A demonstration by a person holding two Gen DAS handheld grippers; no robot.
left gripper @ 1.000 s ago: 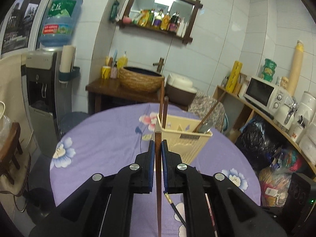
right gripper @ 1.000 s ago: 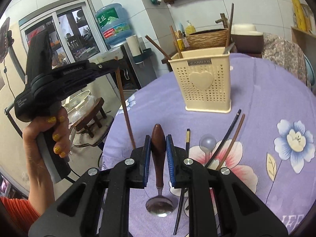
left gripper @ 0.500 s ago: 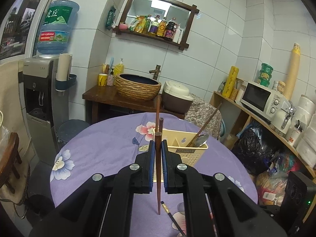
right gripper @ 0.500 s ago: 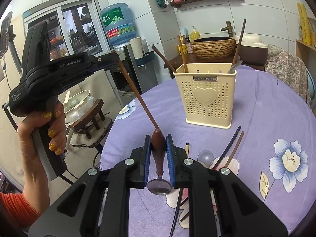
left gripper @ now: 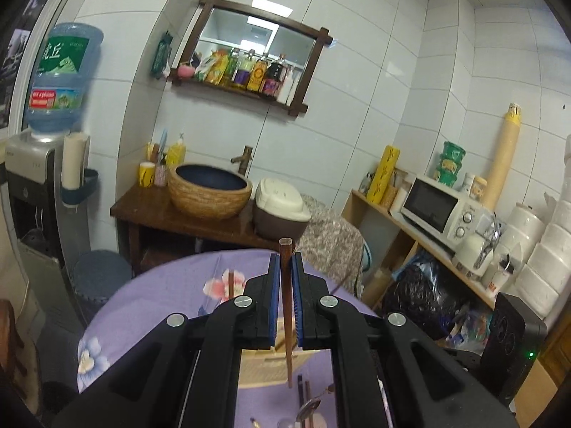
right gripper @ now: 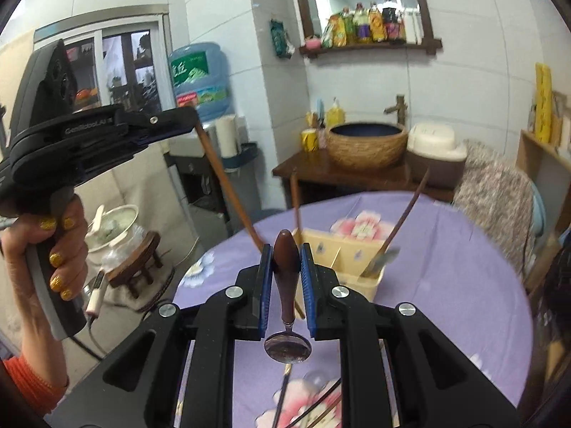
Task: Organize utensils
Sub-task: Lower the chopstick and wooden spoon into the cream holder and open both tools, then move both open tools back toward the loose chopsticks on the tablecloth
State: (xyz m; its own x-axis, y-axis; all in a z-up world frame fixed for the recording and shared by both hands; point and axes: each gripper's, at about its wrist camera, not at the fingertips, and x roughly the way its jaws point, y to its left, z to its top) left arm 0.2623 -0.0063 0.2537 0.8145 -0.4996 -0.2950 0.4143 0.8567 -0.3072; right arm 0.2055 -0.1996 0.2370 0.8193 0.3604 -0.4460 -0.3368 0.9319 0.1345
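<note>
Brown chopstick is pinched upright in the left tool; its tip hangs above the holder. The right tool is pressed on the spoon handle, bowl hanging down, clear of the table. Both tools have risen since one second ago: the spoon then touched the table, and the holder stood ahead rather than below. Judgement: both utensils are lifted and ready to insert. Loose chopsticks remain on the table.
</note>
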